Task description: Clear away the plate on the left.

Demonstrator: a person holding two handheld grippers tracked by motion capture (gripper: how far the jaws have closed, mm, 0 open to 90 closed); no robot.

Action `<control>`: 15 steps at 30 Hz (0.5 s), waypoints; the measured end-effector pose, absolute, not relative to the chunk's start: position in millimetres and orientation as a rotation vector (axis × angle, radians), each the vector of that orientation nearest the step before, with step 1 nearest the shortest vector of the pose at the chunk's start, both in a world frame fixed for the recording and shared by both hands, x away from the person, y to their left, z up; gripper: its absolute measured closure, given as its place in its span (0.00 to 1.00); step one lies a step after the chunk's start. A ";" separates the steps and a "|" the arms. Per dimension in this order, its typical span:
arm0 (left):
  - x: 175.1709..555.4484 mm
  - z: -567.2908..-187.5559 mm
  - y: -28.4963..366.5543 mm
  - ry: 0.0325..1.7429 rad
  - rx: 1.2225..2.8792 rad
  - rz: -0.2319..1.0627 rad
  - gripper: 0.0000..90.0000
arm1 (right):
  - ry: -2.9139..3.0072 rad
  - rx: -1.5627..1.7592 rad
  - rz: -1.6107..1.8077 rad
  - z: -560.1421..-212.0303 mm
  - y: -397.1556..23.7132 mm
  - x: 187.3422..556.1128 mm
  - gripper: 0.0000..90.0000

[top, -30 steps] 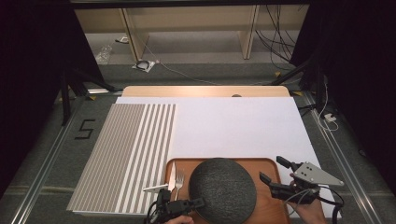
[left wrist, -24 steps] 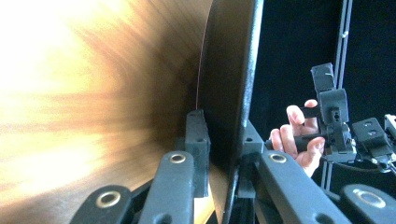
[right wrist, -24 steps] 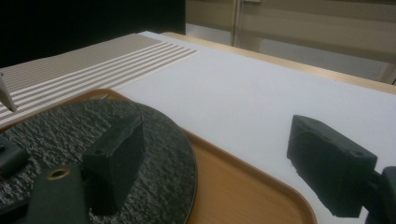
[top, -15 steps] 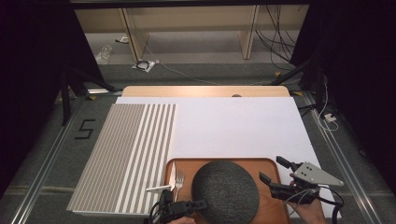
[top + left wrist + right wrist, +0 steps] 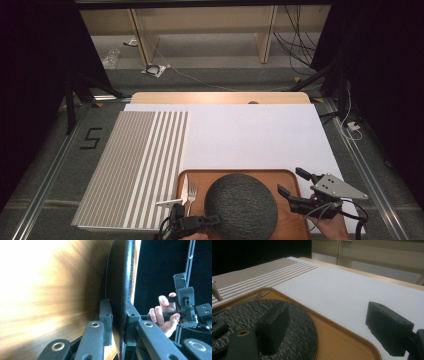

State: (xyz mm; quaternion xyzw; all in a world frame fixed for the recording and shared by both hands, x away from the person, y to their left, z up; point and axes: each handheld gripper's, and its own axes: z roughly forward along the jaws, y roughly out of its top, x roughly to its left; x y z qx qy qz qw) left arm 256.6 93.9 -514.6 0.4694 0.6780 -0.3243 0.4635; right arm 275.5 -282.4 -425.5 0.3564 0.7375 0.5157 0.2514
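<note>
Two grippers were positioned: the left gripper was clamped on the plate rim at 9 o'clock; the right gripper, wide open and empty, was held at 3 o'clock.

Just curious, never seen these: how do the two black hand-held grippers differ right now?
The left gripper is clamped on the rim of the dark speckled round plate; the right gripper holds nothing. The left's jaws sit narrow; the right's stand wide apart. Both are at the orange-brown tray.

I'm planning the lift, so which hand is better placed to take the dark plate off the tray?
Left. The left gripper is already clamped on the plate rim, while the right gripper hangs open over the tray edge, holding nothing.
</note>
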 end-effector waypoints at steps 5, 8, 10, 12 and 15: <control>259.0 -514.2 96.6 1.671 1.191 -0.751 0.83 | 2.006 0.968 1.404 -425.7 -282.1 275.7 0.23; 259.5 -516.0 96.6 1.676 1.204 -0.755 0.76 | 2.006 0.967 1.403 -425.8 -282.2 275.7 0.23; 259.6 -514.4 96.2 1.667 1.212 -0.755 0.74 | 2.006 0.968 1.402 -425.8 -282.4 275.6 0.23; 260.2 -512.5 95.6 1.655 1.231 -0.752 0.70 | 2.009 0.969 1.398 -425.6 -282.8 275.5 0.23; 260.1 -512.5 95.1 1.653 1.240 -0.762 0.64 | 2.010 0.968 1.398 -425.7 -282.8 275.5 0.23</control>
